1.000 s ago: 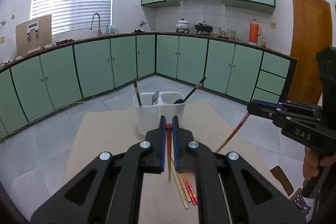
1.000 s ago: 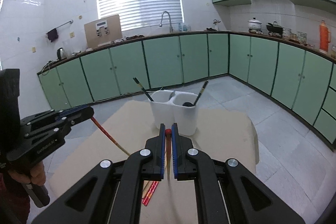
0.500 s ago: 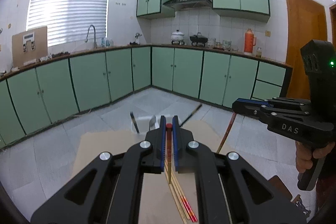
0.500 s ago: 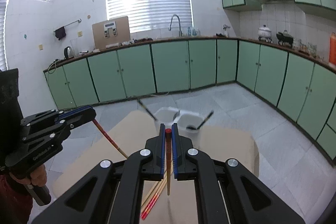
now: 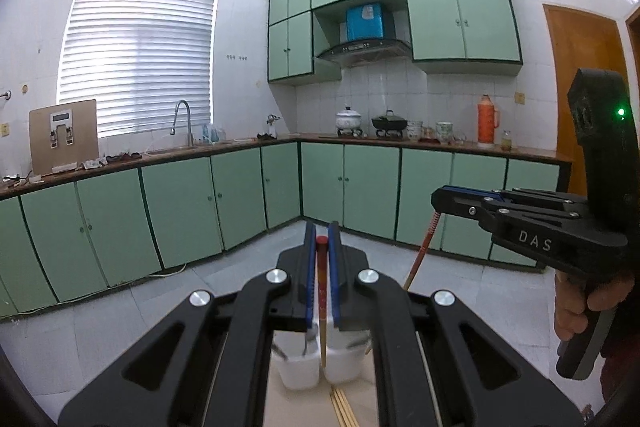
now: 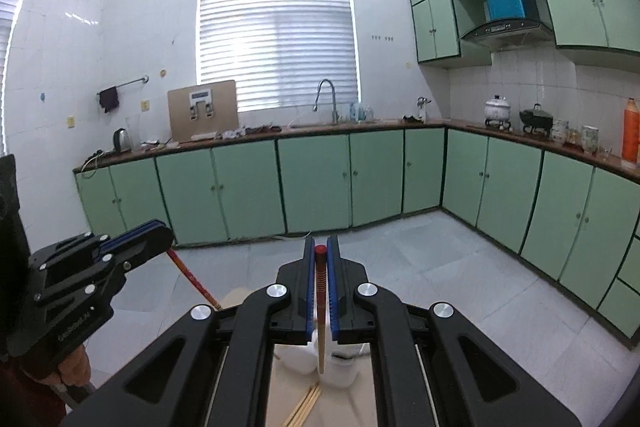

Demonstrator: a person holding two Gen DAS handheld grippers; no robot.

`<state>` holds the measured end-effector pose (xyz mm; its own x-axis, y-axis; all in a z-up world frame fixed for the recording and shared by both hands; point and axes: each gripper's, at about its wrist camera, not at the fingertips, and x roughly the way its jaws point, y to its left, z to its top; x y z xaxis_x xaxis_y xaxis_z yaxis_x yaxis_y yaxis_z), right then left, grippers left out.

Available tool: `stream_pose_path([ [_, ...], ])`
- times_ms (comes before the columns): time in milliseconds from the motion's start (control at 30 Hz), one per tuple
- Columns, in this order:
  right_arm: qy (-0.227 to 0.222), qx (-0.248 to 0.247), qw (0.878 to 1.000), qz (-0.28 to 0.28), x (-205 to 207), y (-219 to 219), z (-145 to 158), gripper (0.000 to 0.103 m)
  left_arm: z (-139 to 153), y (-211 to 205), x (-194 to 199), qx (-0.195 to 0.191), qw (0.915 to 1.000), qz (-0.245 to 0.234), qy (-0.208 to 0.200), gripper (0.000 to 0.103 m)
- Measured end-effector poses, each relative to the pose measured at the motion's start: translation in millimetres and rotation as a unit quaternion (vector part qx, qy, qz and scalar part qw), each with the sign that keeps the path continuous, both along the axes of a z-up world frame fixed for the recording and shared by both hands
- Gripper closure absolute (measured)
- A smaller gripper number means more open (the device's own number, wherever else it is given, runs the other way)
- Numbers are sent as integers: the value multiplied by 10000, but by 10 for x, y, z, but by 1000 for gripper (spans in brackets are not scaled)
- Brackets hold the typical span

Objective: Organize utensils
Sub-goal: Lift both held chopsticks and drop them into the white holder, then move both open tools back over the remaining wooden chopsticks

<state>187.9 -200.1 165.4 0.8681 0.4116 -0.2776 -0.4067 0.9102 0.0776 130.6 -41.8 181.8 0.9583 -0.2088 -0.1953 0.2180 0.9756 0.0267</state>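
Note:
My left gripper is shut on a red-topped chopstick that hangs down between its blue pads. My right gripper is likewise shut on a second red-topped chopstick. Each gripper shows in the other's view: the right one with its chopstick slanting down, the left one with its chopstick. Below both, mostly behind the gripper bodies, stands a white two-compartment utensil holder with utensil handles in it. Several chopsticks lie on the tan table.
A tan tabletop lies under the grippers. Green base cabinets run along the walls with a sink tap, pots and an orange thermos on the counter. A wooden door is at the right. A hand grips the right gripper's handle.
Both grippers have risen with their chopsticks and tilted up. The white holder and table have dropped to the bottom of both views, partly behind the gripper bodies.

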Motion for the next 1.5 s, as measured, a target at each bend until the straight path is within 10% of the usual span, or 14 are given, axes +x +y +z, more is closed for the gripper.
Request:
stream_pose_path([
  [633, 421, -288, 9982, -309, 1015, 231, -746, 97, -609, 19, 1235, 71, 9977, 364, 563, 98],
  [1167, 1027, -341, 9930, -467, 1131, 116, -1240, 96, -1139, 258, 1488, 156, 9909, 522, 1231, 97],
  [1500, 882, -164, 9938, -662, 907, -62, -1149, 61, -1002, 395, 1210, -40, 9930, 625, 1004, 58],
])
